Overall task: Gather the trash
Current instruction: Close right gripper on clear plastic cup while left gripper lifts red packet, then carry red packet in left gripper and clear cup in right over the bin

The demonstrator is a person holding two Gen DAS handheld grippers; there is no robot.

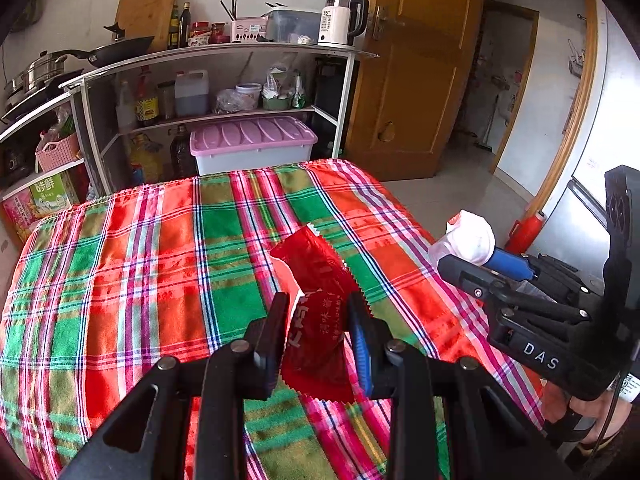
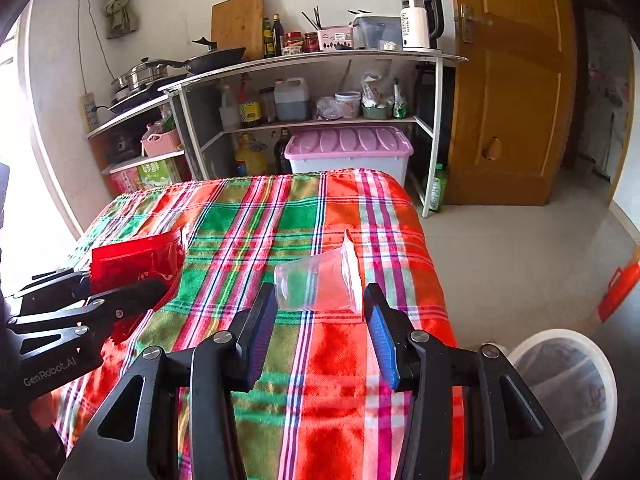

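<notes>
Wrapper (image 1: 316, 312), red with zigzag ends, is sitting pinched between the fingers of the left gripper (image 1: 318, 320), lifted over the table (image 1: 132, 280) and crumpling at the grip. Cup (image 2: 316, 284), clear plastic and lying sideways with something white tucked at its far end, is being held in the right gripper (image 2: 318, 308), its fingers closing narrow on the cup's sides; the left wrist view is showing the same cup (image 1: 468, 242) caught at the tips of that right gripper (image 1: 466, 262), just past the table's right edge.

Table is wearing a plaid cloth in red, green and pink, draping over the far edge and the right edge. Right of the table, bare floor (image 2: 520, 248) is running open toward a wooden door (image 2: 508, 92).

Bin (image 2: 568, 392), pale and lined with a clear bag, is standing on the floor below the table's near right corner, under the right gripper; contents cannot be made out.

Beyond the table's far edge, a shelf unit (image 2: 320, 60) is crowding close, a lidded pink box (image 2: 348, 152) on its lowest level, bottles and tubs above, a kettle (image 2: 420, 20) on top.
</notes>
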